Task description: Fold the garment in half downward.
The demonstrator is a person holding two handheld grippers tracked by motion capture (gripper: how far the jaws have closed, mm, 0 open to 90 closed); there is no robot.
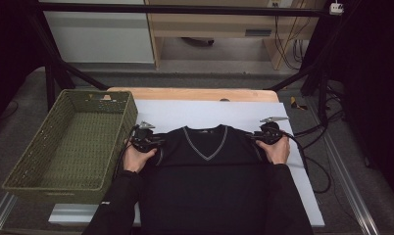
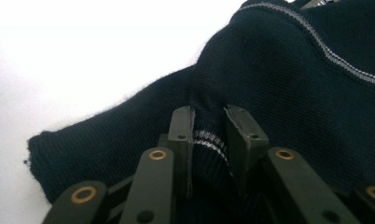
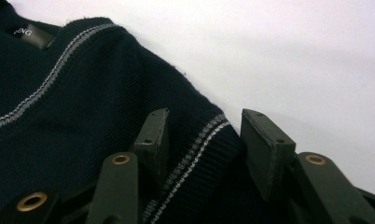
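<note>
A dark navy V-neck knit sweater (image 1: 205,166) with grey striped trim lies flat on a white sheet (image 1: 209,111), neck away from me. My left gripper (image 1: 145,139) is at its left shoulder. In the left gripper view the pads (image 2: 183,128) pinch a raised fold of the sweater (image 2: 293,93) with the striped armhole edge between them (image 2: 209,123). My right gripper (image 1: 267,134) is at the right shoulder. Its jaws (image 3: 204,126) stand apart astride the striped edge of the sweater (image 3: 83,116); one pad rests on the knit, the other is off it over the sheet.
A green woven basket (image 1: 18,183) stands at the left, partly over the table's edge. The wooden table's far edge (image 1: 195,94) shows beyond the sheet. Cables (image 1: 312,161) trail off to the right. A dark frame post (image 1: 50,83) rises behind the basket.
</note>
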